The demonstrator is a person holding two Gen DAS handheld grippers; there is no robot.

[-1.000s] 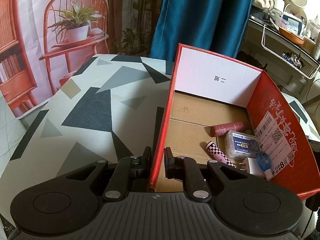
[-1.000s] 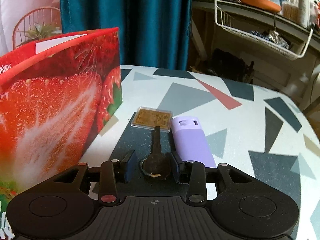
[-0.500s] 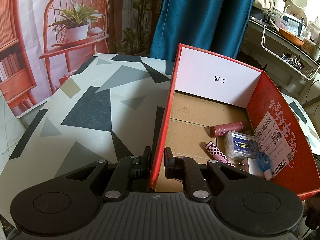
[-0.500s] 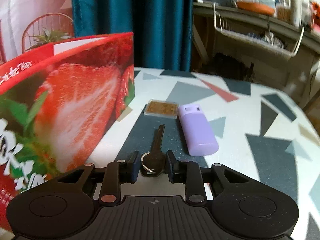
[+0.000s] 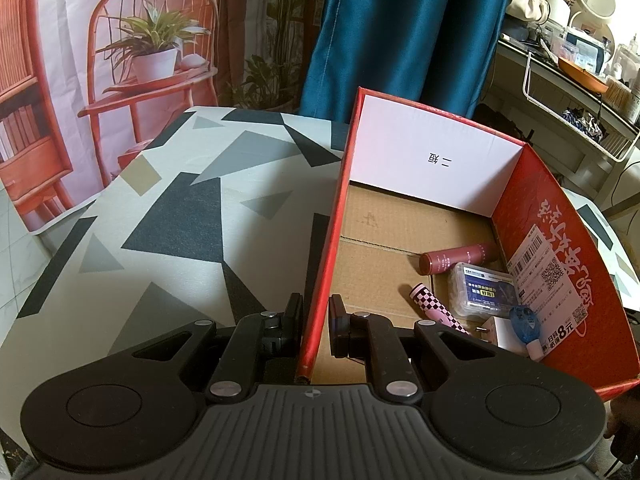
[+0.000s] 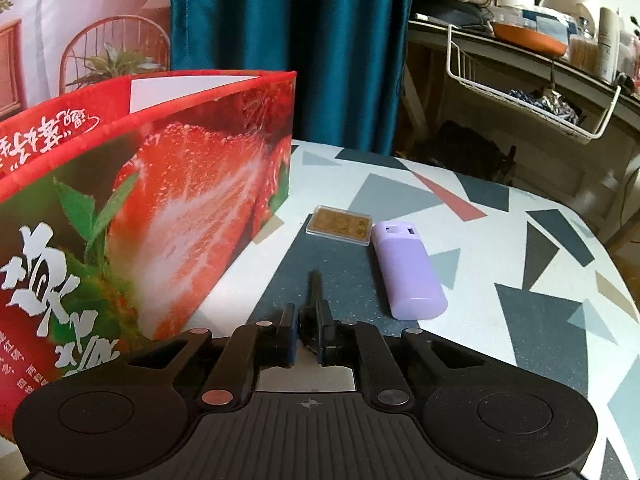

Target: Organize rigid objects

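Box wall between the fingers, left wrist view: left tool (image 5: 315, 322) straddles the near left wall of the red box (image 5: 556, 216), one finger outside, one inside, closed in on the thin red edge. Inside the box, bare cardboard floor on the left and far side gives open room; items crowd the near right corner: maroon tube (image 5: 460, 258), pink checkered tube (image 5: 434, 306), clear case with blue label (image 5: 482, 290), small blue item (image 5: 524, 320), white plug (image 5: 494, 328). Shipping label on the right inner wall. Bench (image 5: 168, 216) left of the box is cloth with grey and black triangles, its far left edge dropping to the floor.

Right wrist view: right tool (image 6: 307, 336) nearly closed, pinching the head of a dark key (image 6: 314, 292); key shaft points far, over a dark patch of bench (image 6: 500, 248). Key is slim, dark metal, seen edge-on. Box outer wall (image 6: 180, 200), strawberry print, rises close on the left of the tool. Far of the key, a clear flat case with gold card (image 6: 340, 226); just right of it a lilac capsule-shaped case (image 6: 408, 268), touching or nearly so. Bench right of these is open up to its rounded right edge.
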